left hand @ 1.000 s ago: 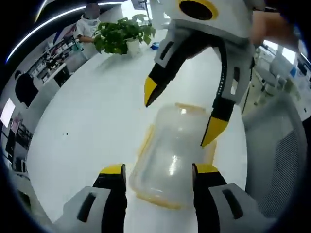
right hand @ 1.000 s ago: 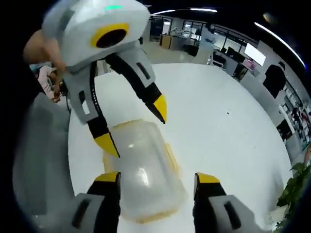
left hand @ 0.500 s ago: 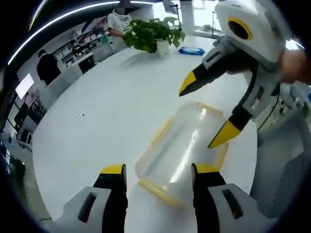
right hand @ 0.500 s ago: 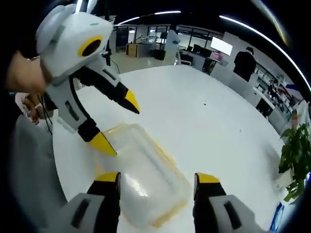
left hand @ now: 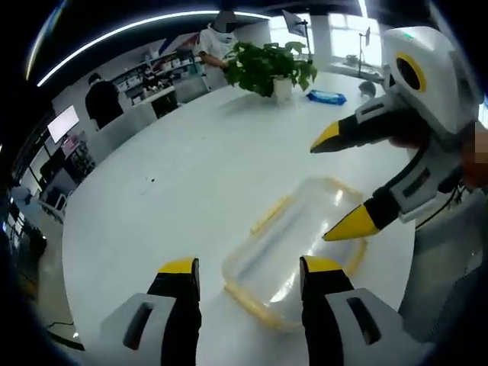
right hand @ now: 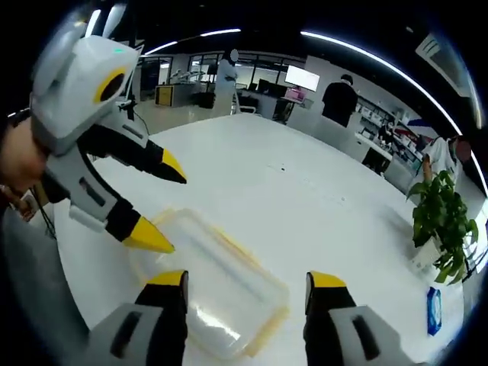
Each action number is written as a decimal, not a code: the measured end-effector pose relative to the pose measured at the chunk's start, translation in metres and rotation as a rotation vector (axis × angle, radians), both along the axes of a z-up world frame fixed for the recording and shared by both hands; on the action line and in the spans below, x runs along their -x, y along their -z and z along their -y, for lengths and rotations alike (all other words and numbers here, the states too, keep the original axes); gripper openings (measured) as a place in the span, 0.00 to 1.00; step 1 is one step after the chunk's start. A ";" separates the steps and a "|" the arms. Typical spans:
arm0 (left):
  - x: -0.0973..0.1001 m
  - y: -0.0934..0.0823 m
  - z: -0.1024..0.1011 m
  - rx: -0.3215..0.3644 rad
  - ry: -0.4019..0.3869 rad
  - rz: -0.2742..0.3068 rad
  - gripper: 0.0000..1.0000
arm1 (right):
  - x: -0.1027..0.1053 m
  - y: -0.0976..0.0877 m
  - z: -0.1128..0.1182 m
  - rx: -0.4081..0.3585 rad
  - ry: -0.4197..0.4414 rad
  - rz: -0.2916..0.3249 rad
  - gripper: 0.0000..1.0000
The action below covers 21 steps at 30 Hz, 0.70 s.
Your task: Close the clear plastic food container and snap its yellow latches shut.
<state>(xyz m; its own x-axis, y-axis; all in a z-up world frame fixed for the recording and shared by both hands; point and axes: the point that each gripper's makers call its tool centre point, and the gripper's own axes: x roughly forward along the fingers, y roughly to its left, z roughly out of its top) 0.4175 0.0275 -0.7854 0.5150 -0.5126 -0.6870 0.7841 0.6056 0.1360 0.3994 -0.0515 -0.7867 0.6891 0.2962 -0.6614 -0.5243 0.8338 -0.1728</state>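
Since a moment ago both tools have pulled back and tipped lower toward the bench, so the container now shows flatter and more of the room behind it has come into sight; the box itself looks to lie where it lay.

The clear plastic container [left hand: 301, 248] rests on the white bench [left hand: 175, 191] near its edge, lid on, with yellow trim and latches around its rim. In the left gripper view it sits just ahead of the left tool [left hand: 241, 267], whose two yellow-tipped jaws stand apart with nothing between them; the near end of the box lies in line with the gap. The right tool [left hand: 343, 183] reaches in from the right of that view, jaws spread wide, its lower tip just over the far right rim of the box and its upper tip in the air above the bench. Whether the lower tip touches the rim I cannot tell.

In the right gripper view the container [right hand: 206, 278] lies just ahead of the right tool [right hand: 244, 280], whose jaws are parted and empty. The left tool [right hand: 156, 202] comes in from the left, held by a hand [right hand: 17, 164], jaws spread, its lower tip over the near left corner of the lid.

A potted plant [left hand: 268, 67] and a blue packet [left hand: 325, 97] sit at the far side of the bench. People [left hand: 101, 99] stand beyond.
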 end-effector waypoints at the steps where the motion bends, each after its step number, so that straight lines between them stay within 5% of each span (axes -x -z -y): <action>1: -0.001 0.000 0.000 0.000 0.001 0.003 0.50 | -0.001 -0.001 0.000 -0.001 0.002 0.005 0.61; 4: -0.003 -0.001 -0.001 0.020 -0.013 0.003 0.50 | -0.003 -0.003 -0.002 -0.091 0.037 0.004 0.61; 10: -0.004 -0.007 0.000 0.116 -0.029 0.028 0.50 | 0.001 0.004 0.006 -0.114 0.067 0.002 0.62; 16: -0.002 -0.002 -0.004 0.220 -0.097 -0.027 0.50 | 0.002 0.002 0.007 -0.269 0.159 0.016 0.66; 21: -0.004 0.002 -0.010 0.278 -0.159 -0.066 0.54 | 0.002 0.004 0.014 -0.317 0.215 0.022 0.68</action>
<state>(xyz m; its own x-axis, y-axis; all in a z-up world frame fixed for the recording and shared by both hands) 0.4220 0.0379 -0.7878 0.5625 -0.6021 -0.5666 0.6784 0.7278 -0.1000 0.3974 -0.0656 -0.7908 0.7707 0.3308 -0.5446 -0.3303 0.9383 0.1025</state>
